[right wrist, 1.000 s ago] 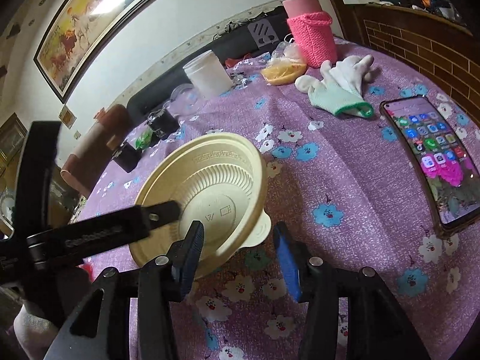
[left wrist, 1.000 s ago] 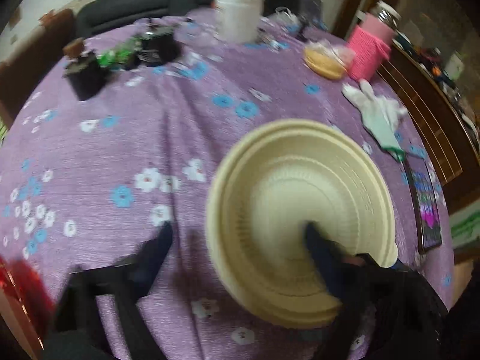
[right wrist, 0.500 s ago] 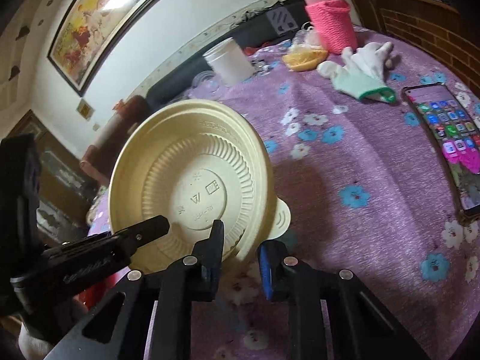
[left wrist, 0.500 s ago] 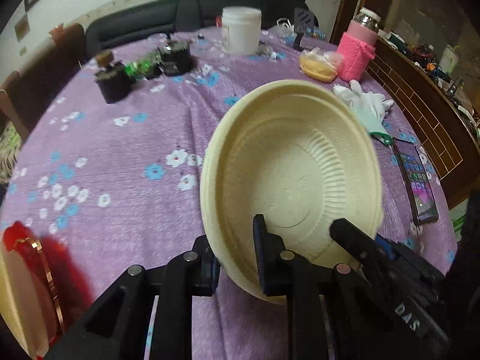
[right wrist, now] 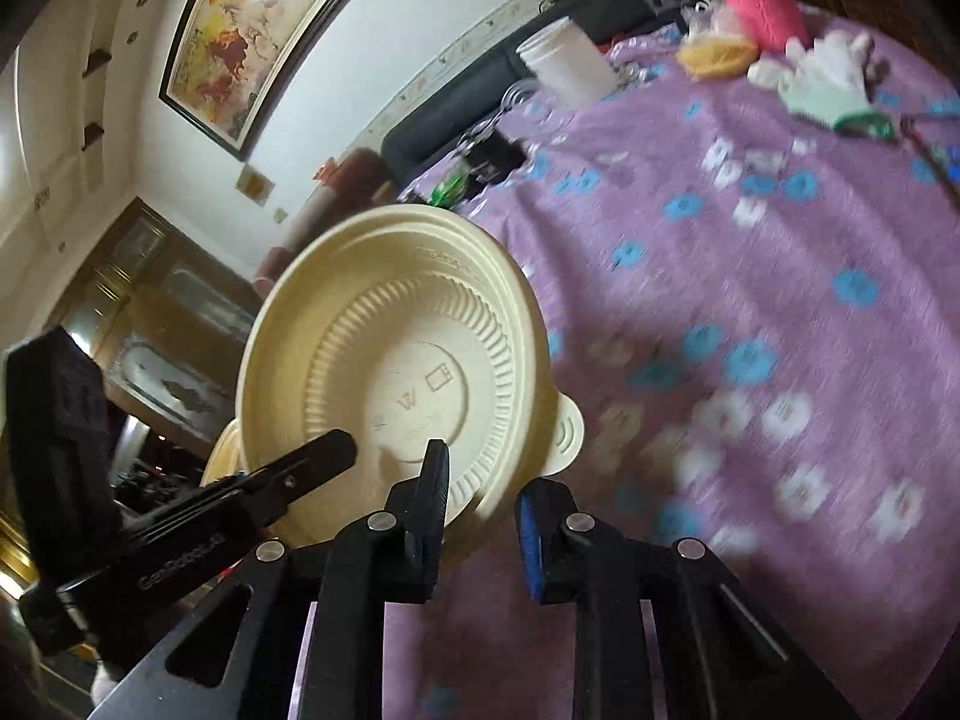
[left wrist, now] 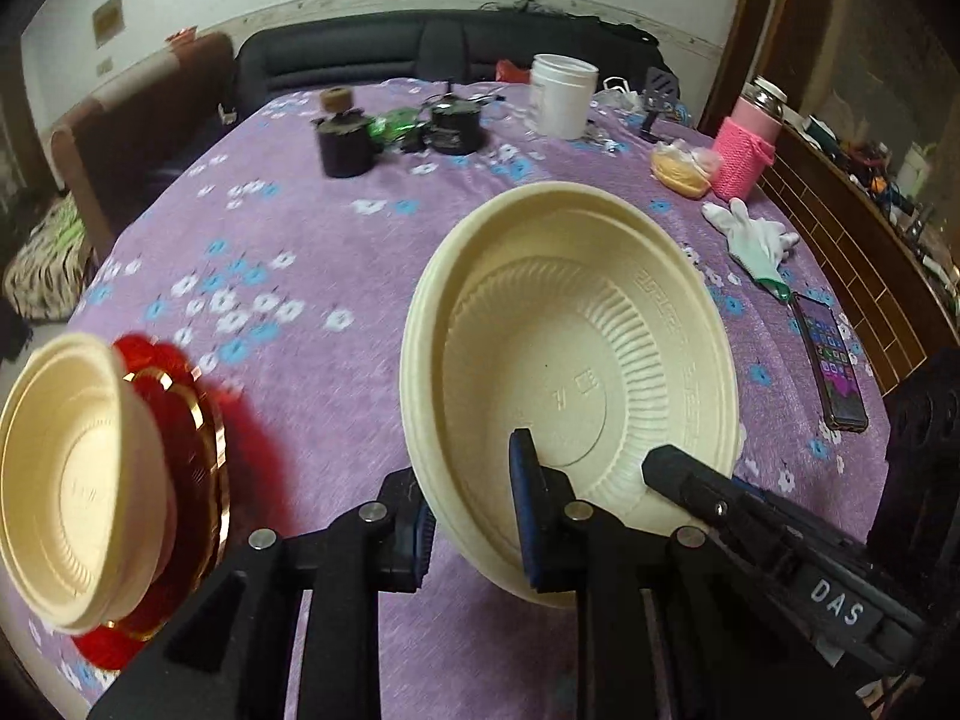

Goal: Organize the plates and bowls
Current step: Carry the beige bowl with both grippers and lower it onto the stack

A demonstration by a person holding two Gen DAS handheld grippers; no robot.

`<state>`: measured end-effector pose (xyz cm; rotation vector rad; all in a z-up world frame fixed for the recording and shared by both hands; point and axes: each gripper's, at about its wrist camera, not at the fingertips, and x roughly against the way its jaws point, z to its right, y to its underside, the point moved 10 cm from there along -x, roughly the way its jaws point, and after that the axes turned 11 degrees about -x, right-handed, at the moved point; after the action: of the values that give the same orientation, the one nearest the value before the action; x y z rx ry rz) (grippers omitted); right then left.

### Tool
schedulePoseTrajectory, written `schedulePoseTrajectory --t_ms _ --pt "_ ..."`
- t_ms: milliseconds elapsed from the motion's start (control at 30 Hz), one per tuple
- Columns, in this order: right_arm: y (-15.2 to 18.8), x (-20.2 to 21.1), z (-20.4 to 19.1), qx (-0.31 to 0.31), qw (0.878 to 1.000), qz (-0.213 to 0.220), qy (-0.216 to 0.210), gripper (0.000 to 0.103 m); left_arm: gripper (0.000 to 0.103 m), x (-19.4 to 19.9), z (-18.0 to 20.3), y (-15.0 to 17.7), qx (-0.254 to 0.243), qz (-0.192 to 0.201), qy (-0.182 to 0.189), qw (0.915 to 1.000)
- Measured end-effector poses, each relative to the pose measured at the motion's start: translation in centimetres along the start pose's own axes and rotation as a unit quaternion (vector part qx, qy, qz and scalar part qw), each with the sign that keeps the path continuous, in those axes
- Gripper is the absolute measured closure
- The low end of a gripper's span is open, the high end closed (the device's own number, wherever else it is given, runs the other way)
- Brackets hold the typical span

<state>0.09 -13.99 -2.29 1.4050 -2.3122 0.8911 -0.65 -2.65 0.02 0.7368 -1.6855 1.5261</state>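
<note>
Black left gripper [left wrist: 471, 519], blue pads [left wrist: 528, 516], silver screws, white "DAS" lettering

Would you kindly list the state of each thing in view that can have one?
Held bowl: lifted, tilted on edge, rim pinched by both grippers.
Left gripper: shut on the held bowl's rim.
Right gripper: shut on the held bowl's rim.
Second bowl: upright on the red plate.
Phone: lying flat, screen lit.
White jar: upright, open.
</note>
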Motion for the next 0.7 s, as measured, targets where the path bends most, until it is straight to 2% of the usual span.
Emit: schedulePoseTrajectory --t_ms 367,700 --pt "3.2 -0.2 -4.9 0.032 0.999 0.009 -0.001 0.08 0.083 4.3 -3.3 2.0 0.007 0.04 -0.028 0.9988" --pt "5.2 -0.6 -9.2 0.058 0.998 0.014 0.007 0.08 0.082 7.3 -7.0 3.5 0.044 0.06 -0.012 0.9972"
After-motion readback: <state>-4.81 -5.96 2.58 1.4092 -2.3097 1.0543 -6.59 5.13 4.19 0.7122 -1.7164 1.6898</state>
